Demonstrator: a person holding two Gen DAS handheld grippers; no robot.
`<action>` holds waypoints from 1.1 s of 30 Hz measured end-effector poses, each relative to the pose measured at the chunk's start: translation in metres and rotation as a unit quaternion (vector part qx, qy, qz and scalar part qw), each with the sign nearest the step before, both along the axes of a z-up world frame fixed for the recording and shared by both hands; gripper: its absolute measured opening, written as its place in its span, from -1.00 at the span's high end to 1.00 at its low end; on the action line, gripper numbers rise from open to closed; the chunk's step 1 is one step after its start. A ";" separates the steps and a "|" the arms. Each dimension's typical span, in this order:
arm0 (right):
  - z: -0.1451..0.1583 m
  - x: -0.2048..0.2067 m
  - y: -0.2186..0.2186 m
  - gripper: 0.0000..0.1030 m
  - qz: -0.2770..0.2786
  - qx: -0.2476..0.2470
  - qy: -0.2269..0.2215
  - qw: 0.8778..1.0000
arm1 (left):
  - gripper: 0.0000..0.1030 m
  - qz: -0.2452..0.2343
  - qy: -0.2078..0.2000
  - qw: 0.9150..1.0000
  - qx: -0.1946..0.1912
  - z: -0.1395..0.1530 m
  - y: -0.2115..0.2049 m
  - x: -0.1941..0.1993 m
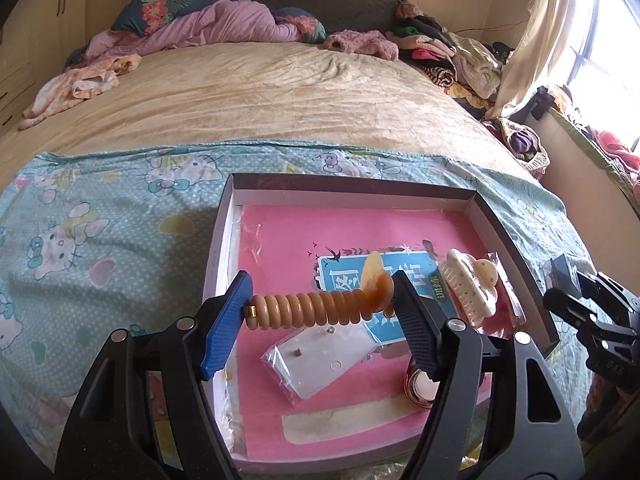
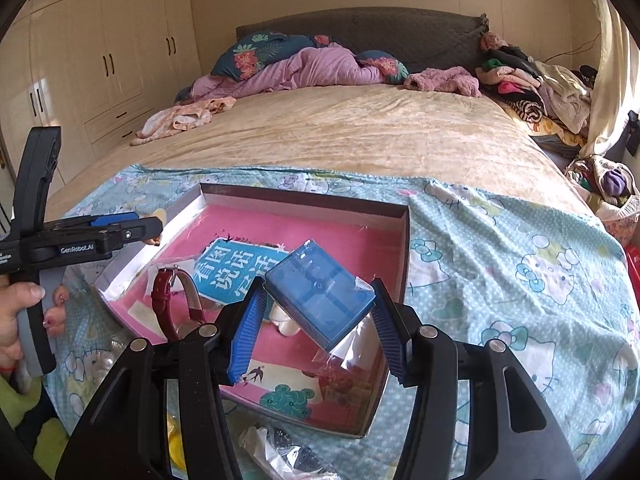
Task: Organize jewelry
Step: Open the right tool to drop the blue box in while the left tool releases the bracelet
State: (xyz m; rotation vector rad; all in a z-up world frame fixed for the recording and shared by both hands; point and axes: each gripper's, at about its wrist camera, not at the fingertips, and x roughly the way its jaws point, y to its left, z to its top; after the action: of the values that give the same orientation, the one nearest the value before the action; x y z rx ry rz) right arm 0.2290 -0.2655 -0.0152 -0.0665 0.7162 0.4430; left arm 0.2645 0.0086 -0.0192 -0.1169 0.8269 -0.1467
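My left gripper (image 1: 320, 308) is shut on an amber bead bracelet (image 1: 316, 310), held across the fingers above a shallow box (image 1: 224, 216) with a pink lining. My right gripper (image 2: 316, 316) is shut on a blue box in a clear plastic bag (image 2: 320, 292), held over the same box (image 2: 404, 240). In the box lie a white hair claw in a bag (image 1: 468, 288), a clear bag with small earrings (image 1: 316, 356) and a red-strap watch (image 2: 176, 300). The left gripper also shows at the left of the right wrist view (image 2: 120, 228). The right gripper shows at the right of the left wrist view (image 1: 576, 296).
The box sits on a Hello Kitty cloth (image 1: 100, 216) at the foot of a bed with a beige cover (image 1: 280, 92). Clothes and bedding are piled at the headboard and right side (image 1: 440, 52). Loose clear bags (image 2: 280, 452) lie in front of the box.
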 end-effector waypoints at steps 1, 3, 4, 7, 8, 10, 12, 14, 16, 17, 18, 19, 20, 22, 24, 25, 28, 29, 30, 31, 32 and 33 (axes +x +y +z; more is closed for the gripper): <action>-0.003 0.000 0.000 0.01 0.001 0.000 0.005 1.000 | -0.22 -0.003 0.001 1.000 -0.002 -0.002 -0.001 0.003; -0.010 -0.001 0.001 0.01 0.002 -0.001 0.014 1.000 | -0.23 -0.009 0.000 1.000 -0.008 -0.005 -0.004 0.007; -0.013 -0.001 0.002 0.00 0.003 0.000 0.019 1.000 | -0.23 -0.011 0.001 1.000 -0.011 -0.006 -0.006 0.009; -0.022 -0.002 0.003 0.01 0.005 -0.001 0.031 1.000 | -0.23 -0.015 0.006 1.000 -0.014 -0.011 -0.009 0.014; -0.025 -0.002 0.004 0.01 0.006 -0.002 0.034 0.999 | -0.23 -0.016 0.009 1.000 -0.013 -0.013 -0.011 0.015; -0.030 -0.001 0.006 0.00 0.008 -0.004 0.041 0.999 | -0.23 -0.017 0.017 1.000 -0.013 -0.018 -0.014 0.020; -0.035 -0.001 0.008 0.00 0.010 -0.004 0.046 0.999 | -0.23 -0.016 0.031 0.999 -0.011 -0.024 -0.015 0.024; -0.039 0.000 0.011 0.00 0.010 -0.007 0.052 0.999 | -0.24 -0.015 0.035 0.999 -0.013 -0.028 -0.016 0.025; -0.040 -0.001 0.012 0.00 0.013 -0.007 0.055 0.998 | -0.24 -0.016 0.036 0.999 -0.019 -0.029 -0.015 0.024; -0.040 -0.001 0.013 0.00 0.013 -0.008 0.056 0.998 | -0.25 -0.015 0.036 0.999 -0.017 -0.029 -0.016 0.024; -0.040 -0.001 0.012 0.00 0.013 -0.008 0.057 0.998 | -0.25 -0.015 0.037 0.999 -0.015 -0.028 -0.016 0.024; -0.040 -0.002 0.012 0.00 0.013 -0.008 0.058 0.998 | -0.25 -0.015 0.037 0.999 -0.012 -0.027 -0.016 0.024; -0.040 -0.002 0.013 -0.01 0.013 -0.008 0.059 0.998 | -0.25 -0.014 0.037 0.999 -0.009 -0.026 -0.016 0.023; -0.040 -0.003 0.012 -0.01 0.013 -0.007 0.061 0.998 | -0.25 -0.015 0.034 0.999 -0.007 -0.024 -0.017 0.022; -0.040 -0.003 0.012 -0.01 0.012 -0.005 0.062 0.998 | -0.25 -0.016 0.032 0.999 -0.006 -0.022 -0.017 0.021; -0.040 -0.004 0.012 -0.01 0.012 -0.005 0.063 0.998 | -0.25 -0.016 0.031 0.999 -0.005 -0.022 -0.017 0.020; -0.037 -0.007 0.010 -0.12 0.010 0.000 0.061 0.998 | -0.25 -0.017 0.029 0.999 -0.004 -0.021 -0.017 0.019; -0.035 -0.009 0.010 -0.15 0.009 0.001 0.058 0.998 | -0.25 -0.018 0.028 0.999 -0.003 -0.019 -0.018 0.019; -0.032 -0.011 0.009 -0.17 0.009 0.001 0.055 0.998 | -0.25 -0.017 0.026 1.000 -0.002 -0.018 -0.018 0.019; -0.030 -0.014 0.008 -0.19 0.009 0.001 0.052 0.999 | -0.25 -0.017 0.026 1.000 -0.001 -0.017 -0.018 0.018; -0.027 -0.015 0.008 -0.21 0.008 0.001 0.049 0.999 | -0.25 -0.018 0.025 1.000 -0.002 -0.016 -0.018 0.017; -0.024 -0.017 0.008 -0.24 0.008 0.002 0.046 0.999 | -0.25 -0.017 0.024 1.000 -0.002 -0.015 -0.018 0.017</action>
State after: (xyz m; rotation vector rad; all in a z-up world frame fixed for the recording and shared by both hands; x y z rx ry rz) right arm 0.2124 -0.2576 -0.0397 -0.0480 0.8067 0.4648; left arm 0.2811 -0.0089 -0.0340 -0.1103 0.8762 -0.1785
